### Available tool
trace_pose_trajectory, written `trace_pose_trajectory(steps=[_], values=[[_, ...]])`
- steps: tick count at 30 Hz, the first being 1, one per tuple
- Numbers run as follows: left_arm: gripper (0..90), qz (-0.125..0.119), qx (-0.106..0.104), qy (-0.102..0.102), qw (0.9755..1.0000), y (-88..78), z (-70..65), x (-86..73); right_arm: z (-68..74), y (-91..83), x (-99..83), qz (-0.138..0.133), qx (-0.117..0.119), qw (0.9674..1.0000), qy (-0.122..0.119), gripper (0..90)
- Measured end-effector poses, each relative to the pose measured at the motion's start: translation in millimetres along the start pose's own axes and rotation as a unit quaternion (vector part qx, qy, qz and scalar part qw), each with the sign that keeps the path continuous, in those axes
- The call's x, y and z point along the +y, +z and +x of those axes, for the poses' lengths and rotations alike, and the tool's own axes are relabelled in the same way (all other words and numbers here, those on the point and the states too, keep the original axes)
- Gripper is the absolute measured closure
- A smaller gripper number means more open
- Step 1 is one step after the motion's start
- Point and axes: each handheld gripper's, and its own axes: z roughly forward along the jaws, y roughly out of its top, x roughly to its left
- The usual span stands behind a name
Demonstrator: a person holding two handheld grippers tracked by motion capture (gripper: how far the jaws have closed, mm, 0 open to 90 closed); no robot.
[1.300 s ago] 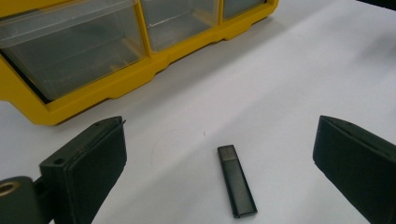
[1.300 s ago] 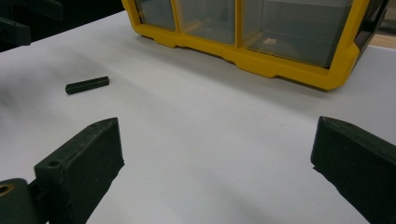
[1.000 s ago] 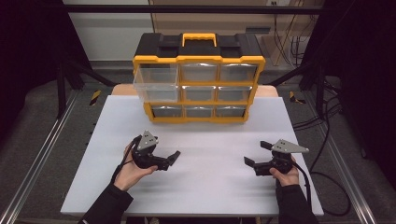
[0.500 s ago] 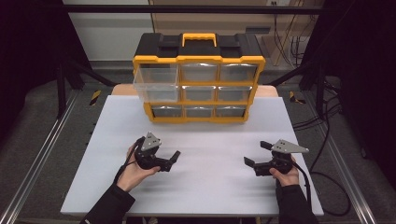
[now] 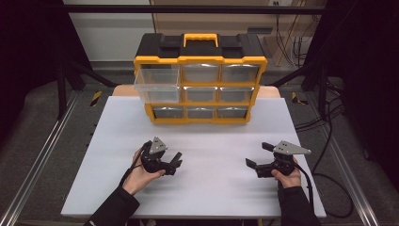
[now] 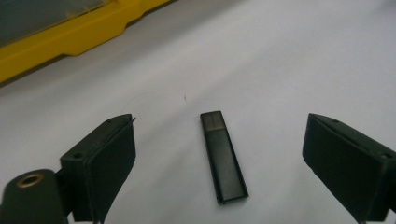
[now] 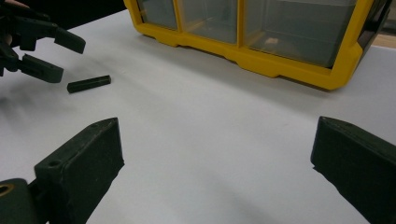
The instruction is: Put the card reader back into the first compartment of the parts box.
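A small black USB stick (image 6: pixel 223 156) lies flat on the white table (image 5: pixel 211 188), also seen in the right gripper view (image 7: pixel 88 84). My left gripper (image 6: pixel 219 135) hovers low over it. Its jaws stand wide on either side of the stick and have just been closing a little, and the pads do not touch it. In the high view the left gripper (image 5: pixel 175 160) sits at the left front of the table. My right gripper (image 5: pixel 258 154) rests at the right front, open (image 7: pixel 217 135), with only bare table between its jaws.
A yellow and black drawer organizer (image 5: pixel 200 80) with clear drawers stands at the back of the table. Its top-left drawer (image 5: pixel 157 84) is pulled out. The table's near edge lies just behind both hands, with metal rails along each side.
The left gripper has shifted slightly toward the near edge and its jaws have narrowed a little. The right gripper has kept still.
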Motion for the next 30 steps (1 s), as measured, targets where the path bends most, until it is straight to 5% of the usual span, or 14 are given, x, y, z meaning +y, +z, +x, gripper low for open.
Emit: trace_pose_trajectory(steps=[17, 30], values=[[28.2, 0.046, -0.001, -0.004, 0.9989, 9.6, -0.4, -3.5, -0.3, -0.3, 0.1, -0.001, -0.002, 1.0000, -0.001, 2.4], [48.6, 0.050, -0.008, -0.023, 0.9984, 8.0, 1.7, -1.3, -0.2, -0.3, 0.2, -0.001, -0.002, 1.0000, 0.000, 2.4]])
